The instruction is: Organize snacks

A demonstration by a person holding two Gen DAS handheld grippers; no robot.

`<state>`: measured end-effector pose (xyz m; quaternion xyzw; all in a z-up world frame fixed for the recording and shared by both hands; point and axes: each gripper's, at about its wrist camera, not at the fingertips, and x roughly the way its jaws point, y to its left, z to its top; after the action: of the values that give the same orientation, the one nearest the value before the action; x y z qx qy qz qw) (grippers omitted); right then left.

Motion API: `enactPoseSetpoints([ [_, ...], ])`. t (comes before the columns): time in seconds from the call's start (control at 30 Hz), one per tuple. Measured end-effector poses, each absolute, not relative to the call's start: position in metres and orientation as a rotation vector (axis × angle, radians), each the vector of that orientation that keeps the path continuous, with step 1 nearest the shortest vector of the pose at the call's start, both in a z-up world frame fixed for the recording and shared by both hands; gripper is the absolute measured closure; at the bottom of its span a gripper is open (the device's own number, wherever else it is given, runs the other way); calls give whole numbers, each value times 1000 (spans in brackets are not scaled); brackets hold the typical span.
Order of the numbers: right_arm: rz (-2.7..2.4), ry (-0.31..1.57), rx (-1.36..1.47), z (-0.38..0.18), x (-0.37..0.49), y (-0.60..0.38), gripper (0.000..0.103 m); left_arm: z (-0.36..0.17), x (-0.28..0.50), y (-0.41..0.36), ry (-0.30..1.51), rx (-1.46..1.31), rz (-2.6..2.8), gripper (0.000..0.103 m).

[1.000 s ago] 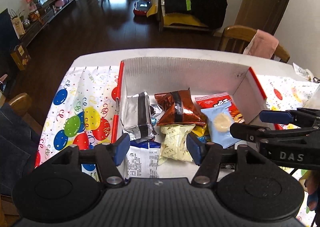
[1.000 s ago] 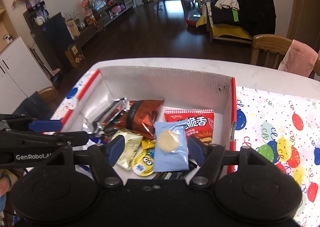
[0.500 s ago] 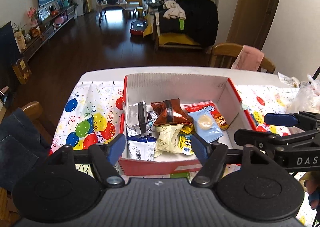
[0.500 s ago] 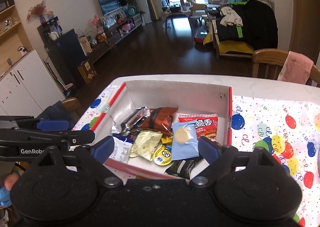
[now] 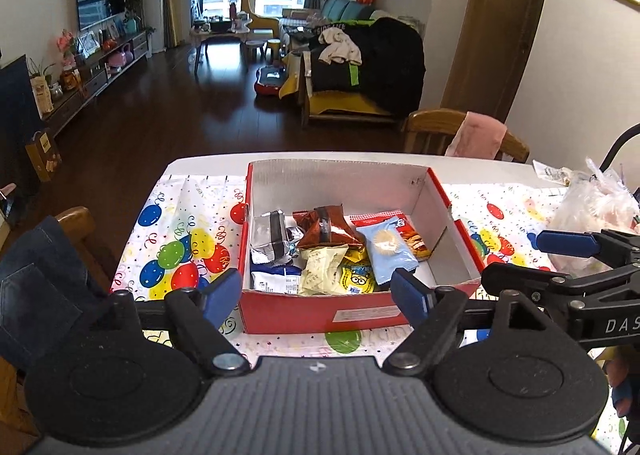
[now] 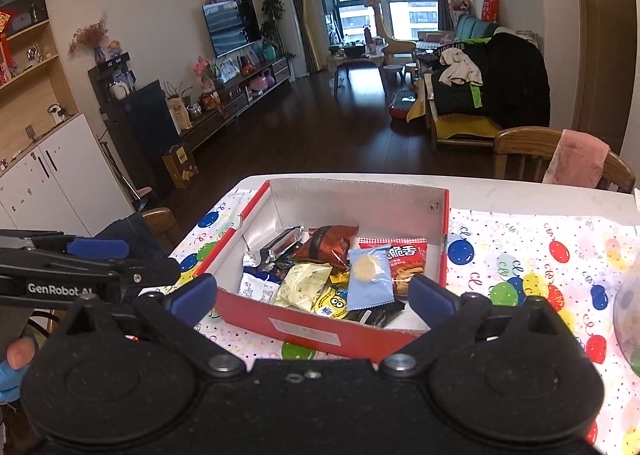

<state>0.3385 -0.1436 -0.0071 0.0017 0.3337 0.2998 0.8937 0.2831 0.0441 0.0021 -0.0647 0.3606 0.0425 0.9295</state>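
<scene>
Left gripper: we see the left gripper (image 5: 316, 291) held above the near edge of the desk, tilted down toward the box; its jaws are opening and nothing is between them.
Right gripper: the right gripper (image 6: 314, 295) hangs beside it on the right, also tilted down; its jaws are opening wide, with no snack in them.
Hands: we glimpse only a fingertip (image 6: 18, 355) at the left edge of the right wrist view.
Box: the red box (image 5: 320, 313) stands open on the balloon-print cloth (image 5: 180, 239) just beyond both grippers.
Near row in box: a white and blue packet (image 5: 276, 281) lies at the near left, a pale yellow packet (image 5: 320, 269) beside it, then a yellow cartoon packet (image 5: 356, 275).
Middle: a light blue packet (image 5: 386, 249) lies over the red snack bag (image 6: 404, 259).
Far row: a silver packet (image 5: 268, 237) is at the left, a brown bag (image 5: 328, 229) to its right.
Box right side: we see bare floor there.
Beyond the desk: a wooden chair (image 5: 432, 131) carries a pink cloth (image 5: 480, 135).
</scene>
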Motion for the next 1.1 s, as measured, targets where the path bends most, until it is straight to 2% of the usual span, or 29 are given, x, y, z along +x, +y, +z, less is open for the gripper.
enactPoseSetpoints([
  [0.2,609,683,12,-10,330,-150,0,4,269,39,704,-118,75,15],
  [0.27,605,682,15,-12,327,-151,0,4,265,39,701,-130,62,7],
  [0.33,606,679,22,-13,323,-154,0,3,261,40,693,-136,56,5],
  [1.1,614,643,13,-12,300,-155,0,-3,242,31,688,-128,41,5],
])
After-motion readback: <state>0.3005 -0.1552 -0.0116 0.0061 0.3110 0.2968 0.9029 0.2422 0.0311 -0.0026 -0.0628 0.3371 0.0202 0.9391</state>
